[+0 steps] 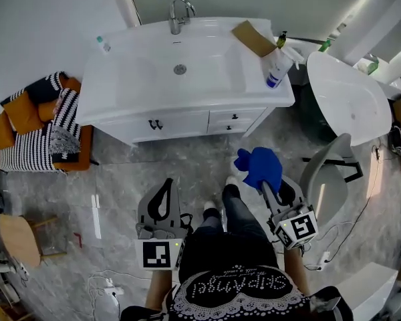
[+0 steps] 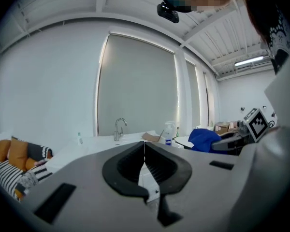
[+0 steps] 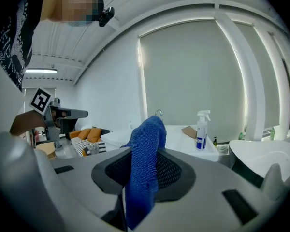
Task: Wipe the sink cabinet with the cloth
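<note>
**Cloth's in the claw, cabinet not touched yet**

So this is the carry-over bit, no wiping going on so far. My right claw (image 1: 264, 182) is clamped on the blue cloth (image 1: 259, 167). In the right gripper view the cloth (image 3: 146, 149) sits pinched between the two pads, with a lump sticking up past the tips and a tail hanging down below. My left claw (image 1: 166, 183) has nothing in it. In the left gripper view the tips of that claw (image 2: 144, 145) are pressed together with only air behind them.

The sink cabinet (image 1: 187, 122) is out in front of me with a stretch of marble floor (image 1: 187, 159) in between, so the cloth is well apart from any surface it's meant to clean. I'm basically standing back, both claws held low near my body.

Next move, as I read it: step in and bring the right claw forward. Then lay the loose lump of cloth flat on the white bench top (image 1: 120, 65) or the drawer fronts before I start any strokes. I need enough press that the cloth drags instead of bunching.

One thing I'd watch is the spray bottle (image 1: 276, 69) and a piece of cardboard (image 1: 252, 37) on the right end of the bench. A wide sweep there could knock them off. The left claw is free to shift them if needed.
</note>
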A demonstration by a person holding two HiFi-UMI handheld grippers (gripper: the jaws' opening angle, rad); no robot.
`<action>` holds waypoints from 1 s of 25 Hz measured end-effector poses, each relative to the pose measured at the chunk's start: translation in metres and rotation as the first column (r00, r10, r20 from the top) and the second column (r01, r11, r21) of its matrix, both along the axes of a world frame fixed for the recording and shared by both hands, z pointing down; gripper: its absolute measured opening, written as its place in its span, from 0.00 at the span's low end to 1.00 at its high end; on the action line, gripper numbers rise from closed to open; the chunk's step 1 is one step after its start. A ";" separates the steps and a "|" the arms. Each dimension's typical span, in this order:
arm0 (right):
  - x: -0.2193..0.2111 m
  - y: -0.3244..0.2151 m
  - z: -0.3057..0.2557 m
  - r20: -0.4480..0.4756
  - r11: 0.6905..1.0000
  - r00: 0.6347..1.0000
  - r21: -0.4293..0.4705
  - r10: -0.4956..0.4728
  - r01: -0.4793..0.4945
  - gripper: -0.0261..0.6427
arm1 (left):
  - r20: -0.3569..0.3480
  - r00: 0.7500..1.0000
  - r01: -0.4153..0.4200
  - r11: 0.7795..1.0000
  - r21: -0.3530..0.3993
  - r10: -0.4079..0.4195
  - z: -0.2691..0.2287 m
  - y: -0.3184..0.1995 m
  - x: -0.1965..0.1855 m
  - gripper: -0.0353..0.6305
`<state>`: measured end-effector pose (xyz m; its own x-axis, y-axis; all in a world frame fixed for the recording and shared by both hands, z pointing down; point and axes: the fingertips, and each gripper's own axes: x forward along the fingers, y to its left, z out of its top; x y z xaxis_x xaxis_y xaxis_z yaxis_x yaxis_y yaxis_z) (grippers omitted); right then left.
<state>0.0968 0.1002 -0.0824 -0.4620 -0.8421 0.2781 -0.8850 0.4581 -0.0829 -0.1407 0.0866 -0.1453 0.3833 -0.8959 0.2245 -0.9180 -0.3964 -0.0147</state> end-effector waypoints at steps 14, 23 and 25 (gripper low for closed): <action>0.028 -0.123 0.113 0.003 0.991 0.999 0.122 0.054 -0.054 0.22 | -0.101 0.990 -0.106 0.994 -0.039 0.102 0.143 -0.118 0.067 0.06; 0.046 -0.163 0.248 0.040 0.990 0.997 0.124 0.066 -0.070 0.22 | -0.148 0.981 -0.125 0.992 -0.010 0.122 0.274 -0.163 0.103 0.06; 0.053 -0.175 0.276 0.056 0.987 0.996 0.138 0.076 -0.083 0.22 | -0.154 0.979 -0.138 0.990 -0.006 0.135 0.309 -0.172 0.115 0.06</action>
